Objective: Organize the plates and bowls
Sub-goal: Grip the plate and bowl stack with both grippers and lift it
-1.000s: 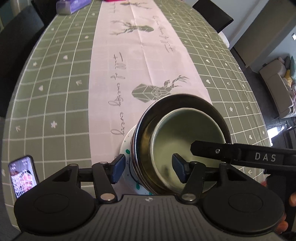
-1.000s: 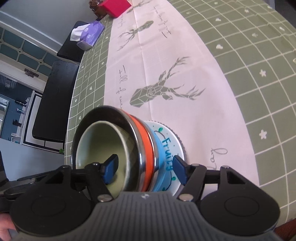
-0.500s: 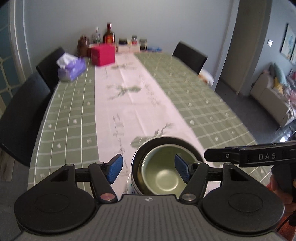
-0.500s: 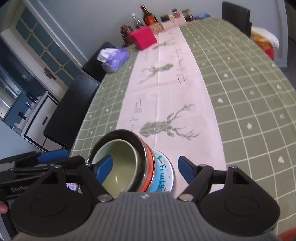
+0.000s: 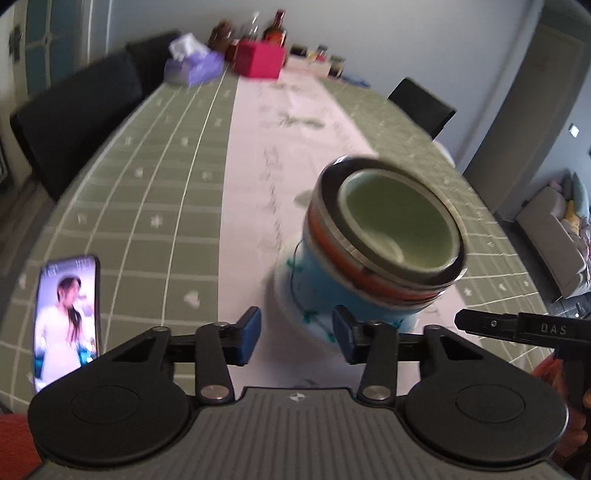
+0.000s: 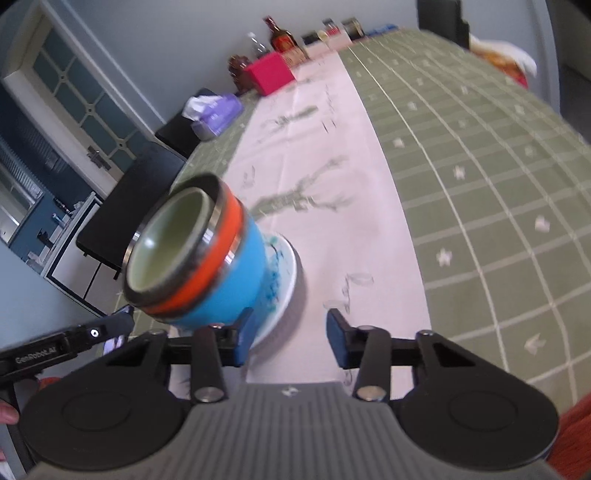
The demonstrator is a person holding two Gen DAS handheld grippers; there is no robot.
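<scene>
A stack of bowls stands on a white plate (image 5: 291, 295) (image 6: 286, 273) on the pink table runner. A pale green bowl (image 5: 399, 221) (image 6: 166, 251) sits inside a steel bowl (image 5: 369, 254), over an orange one (image 6: 218, 254) and a blue one (image 5: 325, 280) (image 6: 236, 280). My left gripper (image 5: 295, 336) hovers just in front of the plate, its jaws closing with nothing between them. My right gripper (image 6: 290, 339) is at the plate's near right edge, jaws also closing on nothing. Both views are blurred.
A lit phone (image 5: 66, 317) lies on the green checked cloth at the near left. A purple tissue box (image 5: 192, 66), a red box (image 5: 262, 61) and bottles (image 6: 280, 35) stand at the far end. Black chairs (image 5: 74, 118) line the table's sides.
Both grippers have drawn back from the stack, which they straddled a second ago, and their jaws have narrowed. The stack stays on the plate.
</scene>
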